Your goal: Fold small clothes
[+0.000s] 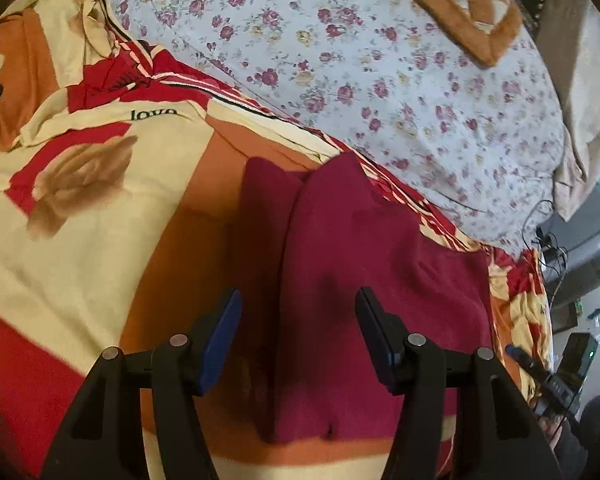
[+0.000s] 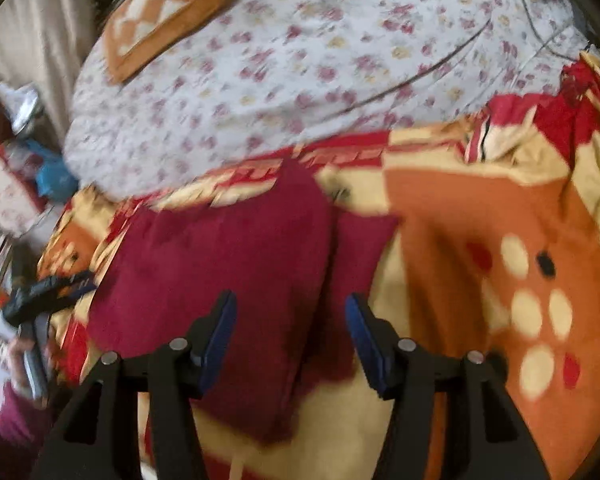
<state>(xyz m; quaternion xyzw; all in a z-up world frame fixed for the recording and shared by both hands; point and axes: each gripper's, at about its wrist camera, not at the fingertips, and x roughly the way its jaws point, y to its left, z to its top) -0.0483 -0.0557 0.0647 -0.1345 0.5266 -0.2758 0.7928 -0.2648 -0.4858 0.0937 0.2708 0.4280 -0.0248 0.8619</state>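
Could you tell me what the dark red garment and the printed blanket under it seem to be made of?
Dark red garment: probably soft knit or fleece; matte, slightly fuzzy, with rounded folds. Printed blanket: likely woven cotton or a blend; smooth, flat, with crisp printed colours and lettering. Neither can be confirmed by sight.

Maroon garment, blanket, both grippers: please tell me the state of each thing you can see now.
Maroon garment: folded over itself, lying on the blanket, held by nothing.
Red, orange and cream blanket: spread out, bunched at its far end.
Flowered sheet: spread flat.
Checked cushion: lying on the sheet.
Left hand-held gripper: open, empty.
Right hand-held gripper: open, empty.
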